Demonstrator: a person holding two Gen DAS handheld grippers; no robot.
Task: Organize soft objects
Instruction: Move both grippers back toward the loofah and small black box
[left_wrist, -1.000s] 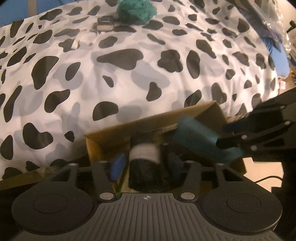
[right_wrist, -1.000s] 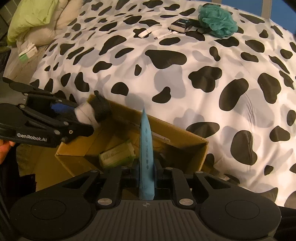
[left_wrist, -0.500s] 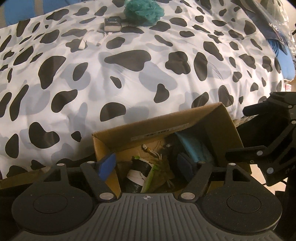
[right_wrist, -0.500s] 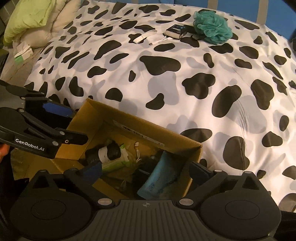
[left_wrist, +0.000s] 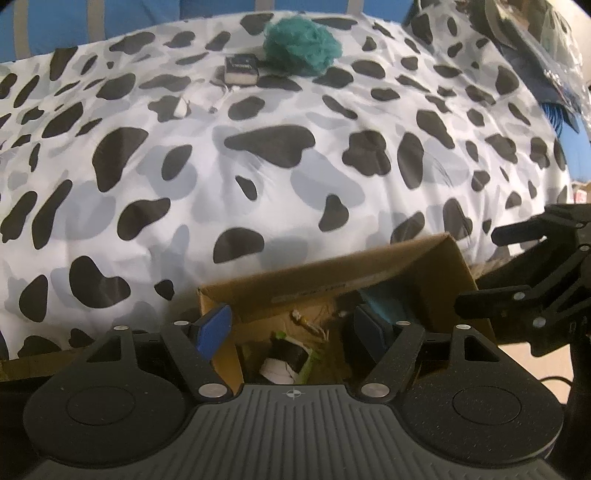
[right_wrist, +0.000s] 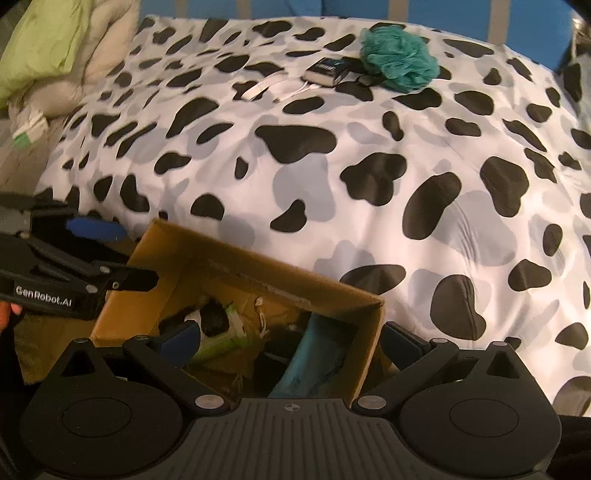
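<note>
Now both the left gripper (left_wrist: 291, 328) and right gripper (right_wrist: 291, 341) gape empty above the cardboard box (right_wrist: 236, 273)

The cardboard box (right_wrist: 236, 280) stands at the near edge of the bed cover (right_wrist: 332, 177), with a rolled sock (right_wrist: 210, 317) at its left and a flat pouch (right_wrist: 314, 354) leaning at its right. Far back on the cover lie a small book (right_wrist: 327, 70) and — just right of it — a mesh sponge (right_wrist: 399, 59). A pillow (right_wrist: 40, 44) sits at the far left.

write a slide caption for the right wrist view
Open right gripper above a cardboard box beside a cow-print bed.
</note>
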